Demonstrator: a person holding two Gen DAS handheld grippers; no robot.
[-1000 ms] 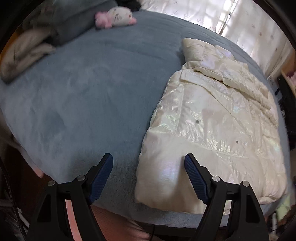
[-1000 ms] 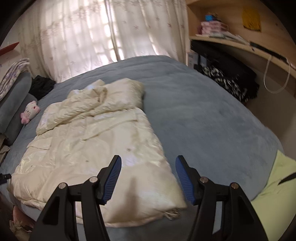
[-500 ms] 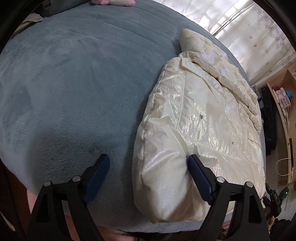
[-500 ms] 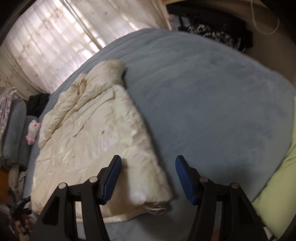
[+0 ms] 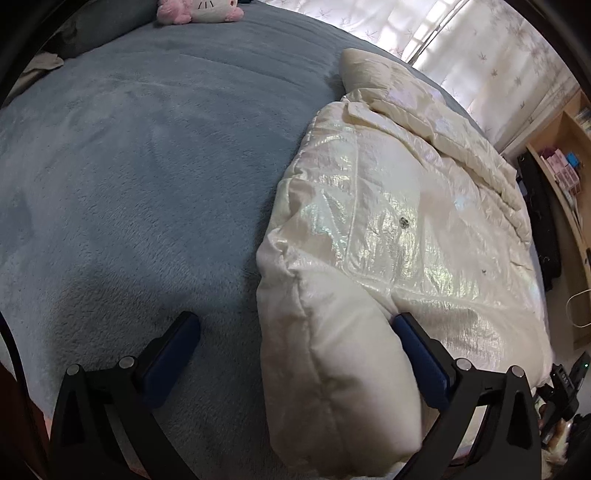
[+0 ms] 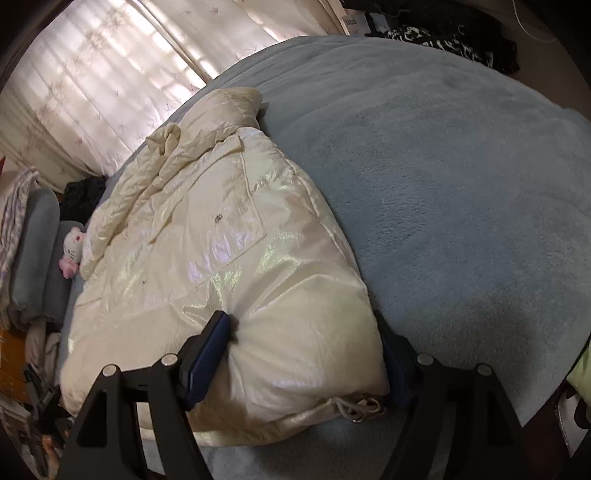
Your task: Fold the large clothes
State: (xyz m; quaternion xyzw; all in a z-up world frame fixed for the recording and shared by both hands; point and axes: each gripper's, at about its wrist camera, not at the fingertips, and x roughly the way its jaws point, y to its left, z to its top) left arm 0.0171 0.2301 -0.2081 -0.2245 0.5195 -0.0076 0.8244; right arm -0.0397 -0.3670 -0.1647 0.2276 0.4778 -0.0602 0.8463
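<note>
A shiny cream puffer jacket (image 5: 399, 236) lies flat on a blue-grey bed, hood toward the window. It also shows in the right wrist view (image 6: 229, 236). My left gripper (image 5: 295, 347) is open, low over the bed; the jacket's near hem corner lies between its blue pads, against the right pad. My right gripper (image 6: 306, 354) is open around the jacket's other hem corner, one blue pad pressing into the puffy fabric, the other beside it. A drawcord (image 6: 358, 406) hangs at that corner.
The blue-grey bed cover (image 5: 129, 177) spreads wide to the left of the jacket and to the right of it in the right wrist view (image 6: 461, 177). A pink and white plush toy (image 5: 199, 9) lies at the far edge. Curtains (image 6: 92, 81) hang behind. Wooden shelves (image 5: 565, 162) stand at right.
Both grippers have moved down and forward onto the jacket's near hem. Each open gripper now has a hem corner between its pads; before they hovered above it.
</note>
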